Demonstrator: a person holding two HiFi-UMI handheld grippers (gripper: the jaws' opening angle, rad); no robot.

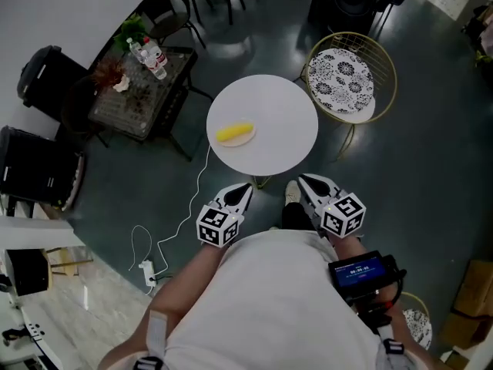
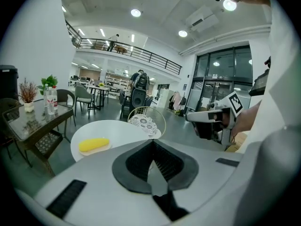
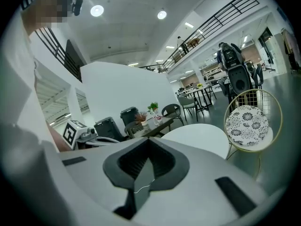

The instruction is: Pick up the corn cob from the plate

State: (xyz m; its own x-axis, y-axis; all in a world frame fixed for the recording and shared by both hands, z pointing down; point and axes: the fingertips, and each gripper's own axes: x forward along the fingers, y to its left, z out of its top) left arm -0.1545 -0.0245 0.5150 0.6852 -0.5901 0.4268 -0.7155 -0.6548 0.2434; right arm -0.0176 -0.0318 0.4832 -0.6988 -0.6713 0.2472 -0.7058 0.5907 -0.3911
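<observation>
A yellow corn cob (image 1: 235, 132) lies on a small pale plate (image 1: 243, 140) at the left side of a round white table (image 1: 269, 114). Both grippers hang in front of the table's near edge, short of the plate. My left gripper (image 1: 242, 189) is shut with nothing in it, and my right gripper (image 1: 306, 180) is also shut and empty. In the left gripper view the corn cob (image 2: 94, 144) sits on the table (image 2: 120, 128) beyond the closed jaws of the left gripper (image 2: 153, 144). The right gripper view shows the right gripper (image 3: 148, 141) and the table (image 3: 200, 135), but no corn.
A gold wire chair with a patterned cushion (image 1: 343, 82) stands right of the table. A glass side table with bottles and plants (image 1: 139, 83) stands to the left, with black bins (image 1: 42, 72) beyond it. A white cable and power strip (image 1: 148, 268) lie on the floor.
</observation>
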